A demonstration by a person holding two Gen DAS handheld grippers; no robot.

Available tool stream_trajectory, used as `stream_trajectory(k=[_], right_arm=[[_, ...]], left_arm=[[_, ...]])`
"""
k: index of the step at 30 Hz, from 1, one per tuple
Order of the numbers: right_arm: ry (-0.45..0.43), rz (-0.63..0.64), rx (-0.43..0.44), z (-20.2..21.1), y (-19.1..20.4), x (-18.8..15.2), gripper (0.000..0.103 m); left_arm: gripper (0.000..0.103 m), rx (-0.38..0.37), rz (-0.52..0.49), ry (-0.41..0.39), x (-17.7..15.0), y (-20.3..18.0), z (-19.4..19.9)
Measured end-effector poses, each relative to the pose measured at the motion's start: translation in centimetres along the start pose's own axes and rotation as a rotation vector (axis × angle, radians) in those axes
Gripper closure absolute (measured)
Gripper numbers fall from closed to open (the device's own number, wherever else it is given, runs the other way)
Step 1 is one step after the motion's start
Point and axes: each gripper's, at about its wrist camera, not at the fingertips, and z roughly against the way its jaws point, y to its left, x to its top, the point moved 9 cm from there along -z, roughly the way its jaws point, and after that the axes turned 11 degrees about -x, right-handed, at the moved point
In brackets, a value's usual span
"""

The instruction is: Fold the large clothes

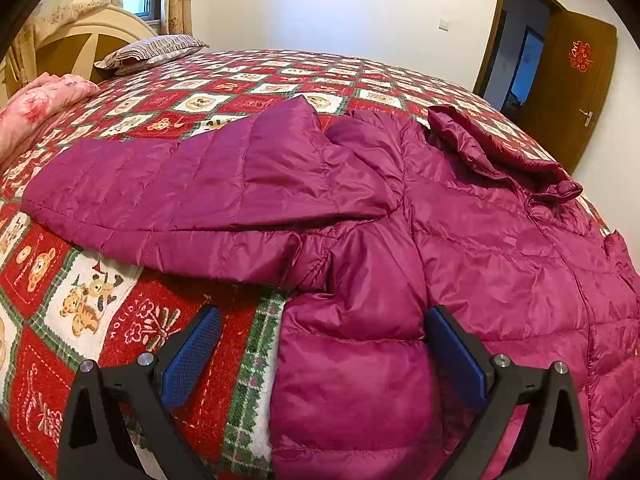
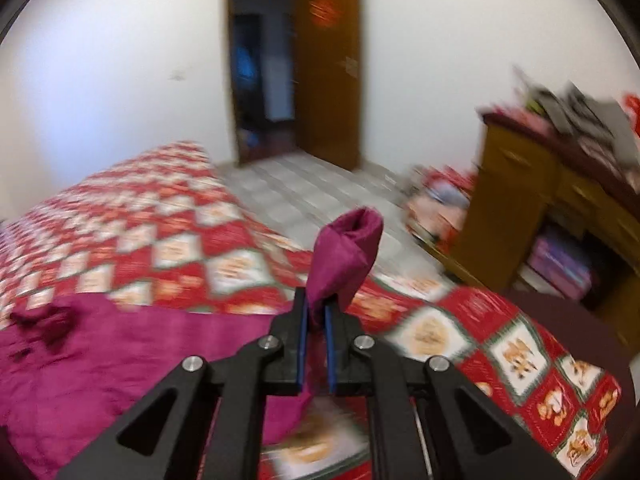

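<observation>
Jaws of the left gripper (image 1: 322, 344) stand wide, straddling the side hem of a magenta puffer jacket (image 1: 460, 220) spread on the quilted bed (image 1: 132, 312). One sleeve (image 1: 160, 188) stretches leftward across the quilt. Right gripper (image 2: 316, 312) pinches a lifted fold of jacket fabric (image 2: 344, 252).

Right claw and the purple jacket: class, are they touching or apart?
Touching. The right wrist view shows the right claw shut on a bunched piece of the purple jacket, fabric pinched between its blue pads.
</observation>
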Motion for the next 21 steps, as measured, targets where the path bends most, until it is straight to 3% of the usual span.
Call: stream_trajectory(k=[5, 11, 16, 21], right_arm=[[-0.062, 0.128, 0.213, 6.5, 10.5, -0.2, 0.093], [-0.028, 0.296, 0.472, 11.3, 24.0, -5.8, 0.093], [0.041, 0.398, 0.589, 12.3, 32.0, -12.3, 0.094], [0.104, 0.455, 0.646, 11.8, 36.0, -16.8, 0.093]], left_arm=[[0.001, -0.022, 0.013, -0.011, 0.0, 0.1, 0.1], [0.001, -0.049, 0.029, -0.022, 0.1, 0.2, 0.2], [0.001, -0.063, 0.036, -0.029, 0.1, 0.2, 0.2], [0.001, -0.07, 0.038, -0.034, 0.1, 0.3, 0.2]])
